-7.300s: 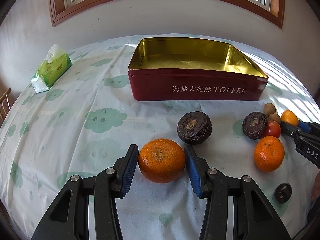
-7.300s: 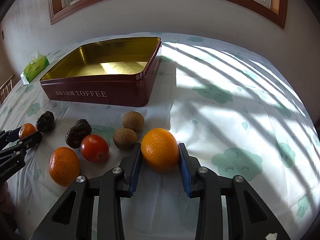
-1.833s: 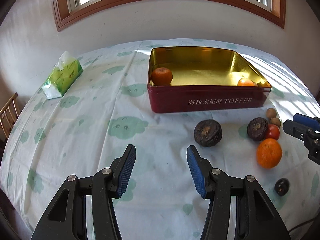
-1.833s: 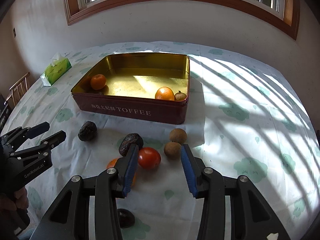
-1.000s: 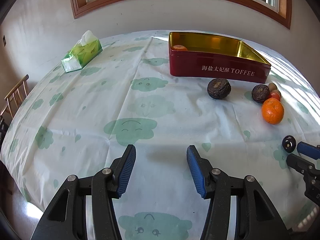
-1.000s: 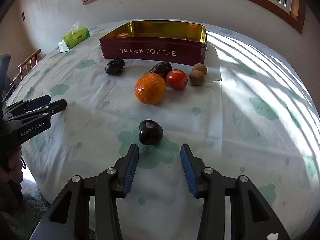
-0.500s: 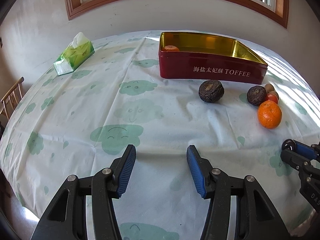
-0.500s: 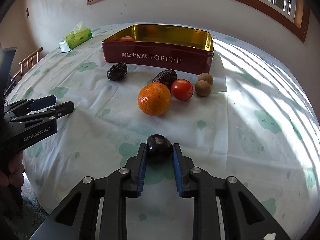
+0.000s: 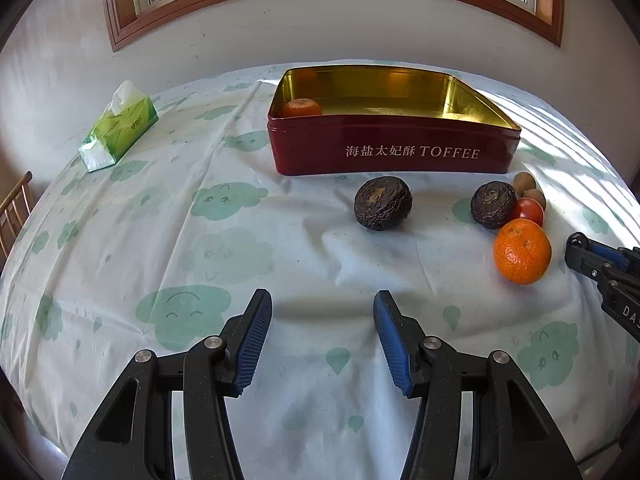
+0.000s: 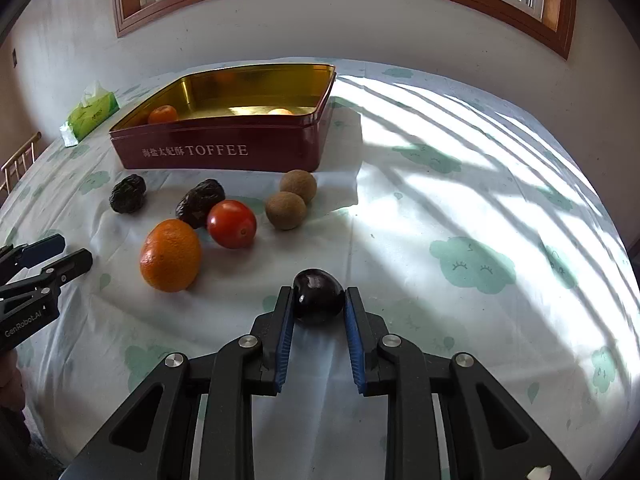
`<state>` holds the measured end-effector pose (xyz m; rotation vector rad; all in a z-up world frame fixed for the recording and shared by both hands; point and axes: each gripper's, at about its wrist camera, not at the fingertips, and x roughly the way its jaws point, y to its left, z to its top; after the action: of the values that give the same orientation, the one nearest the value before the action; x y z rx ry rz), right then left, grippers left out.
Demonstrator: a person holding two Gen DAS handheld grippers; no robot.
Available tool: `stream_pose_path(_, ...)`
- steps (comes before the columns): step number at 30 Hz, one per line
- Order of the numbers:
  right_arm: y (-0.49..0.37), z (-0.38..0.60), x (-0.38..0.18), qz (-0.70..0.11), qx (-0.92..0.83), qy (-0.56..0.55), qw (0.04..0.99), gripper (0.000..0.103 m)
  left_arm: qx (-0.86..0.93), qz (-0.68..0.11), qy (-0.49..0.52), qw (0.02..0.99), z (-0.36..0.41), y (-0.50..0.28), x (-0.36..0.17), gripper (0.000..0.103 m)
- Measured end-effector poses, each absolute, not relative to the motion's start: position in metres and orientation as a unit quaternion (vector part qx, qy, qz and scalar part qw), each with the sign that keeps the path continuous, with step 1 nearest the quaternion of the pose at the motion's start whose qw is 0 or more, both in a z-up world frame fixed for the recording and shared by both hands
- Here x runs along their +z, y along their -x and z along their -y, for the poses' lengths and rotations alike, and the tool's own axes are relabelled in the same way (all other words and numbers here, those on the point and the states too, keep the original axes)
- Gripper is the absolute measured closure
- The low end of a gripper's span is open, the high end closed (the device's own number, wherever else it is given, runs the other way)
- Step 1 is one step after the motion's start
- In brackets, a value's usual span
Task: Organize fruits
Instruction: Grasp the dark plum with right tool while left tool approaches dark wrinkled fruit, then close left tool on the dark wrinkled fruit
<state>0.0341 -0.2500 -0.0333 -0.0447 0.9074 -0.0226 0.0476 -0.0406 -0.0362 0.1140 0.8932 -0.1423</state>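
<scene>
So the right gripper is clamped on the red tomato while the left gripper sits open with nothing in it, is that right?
Not quite. The right wrist view shows the right gripper shut on the small dark plum, not the tomato, which lies on the cloth. The left gripper is open with nothing in it.

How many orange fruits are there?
3 show. One orange fruit sits on the tablecloth; one is in the tin's left corner; another's top peeks over its front wall. That wall may hide more.
</scene>
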Motion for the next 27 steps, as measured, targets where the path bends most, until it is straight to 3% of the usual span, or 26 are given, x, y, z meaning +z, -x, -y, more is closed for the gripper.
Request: stream_pose_path(27,-0.073,0.279,-0.033,-0.43,-0.041,0.005,0.902,0.08,-0.091,-0.437,-0.046,0.894,0.077,-0.114,-0.038,0.051)
